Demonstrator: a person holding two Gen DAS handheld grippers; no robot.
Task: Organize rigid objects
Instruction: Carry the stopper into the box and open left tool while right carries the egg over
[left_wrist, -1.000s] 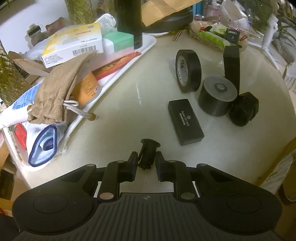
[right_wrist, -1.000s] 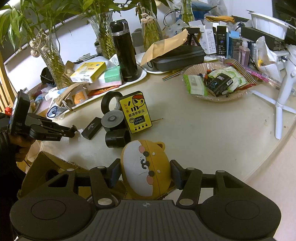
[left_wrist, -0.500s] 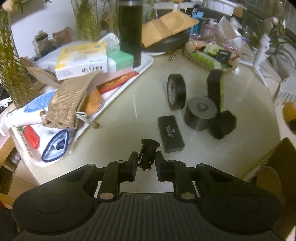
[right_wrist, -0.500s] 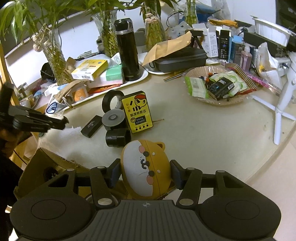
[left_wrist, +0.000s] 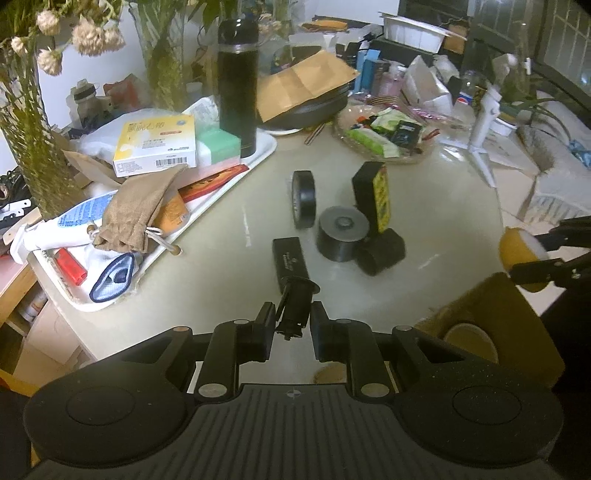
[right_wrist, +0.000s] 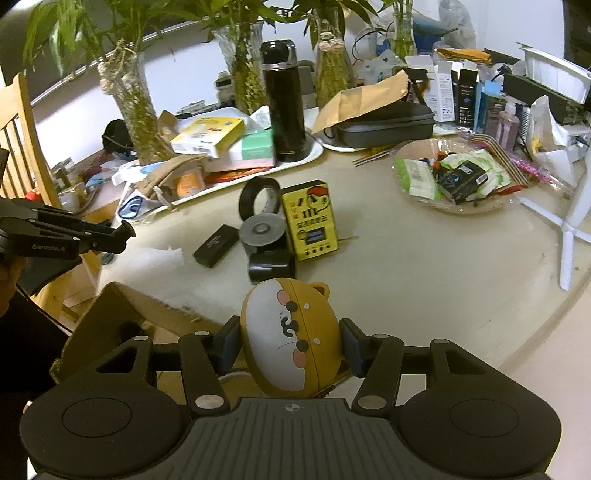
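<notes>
- Far left: white plastic tray w/ boxes, brown cloth pouch, tall black flask – crowded, not sorted.
- Left gripper: jaws narrow, pinched on small black flanged peg, held above near table edge.
- Mid table: black tape roll, grey-topped black cylinder, flat black rectangular case, yellow cartoon-print box – left to place, I'd say.
- Right gripper: clamped on orange-and-white bear-face egg case.
- Near: brown cardboard box, prob. the destination; inside mostly hidden.

The bench looks smooth and glossy, the drawstring pouch coarse woven cloth, the flask glossy black, the envelope matt brown paper.
</notes>
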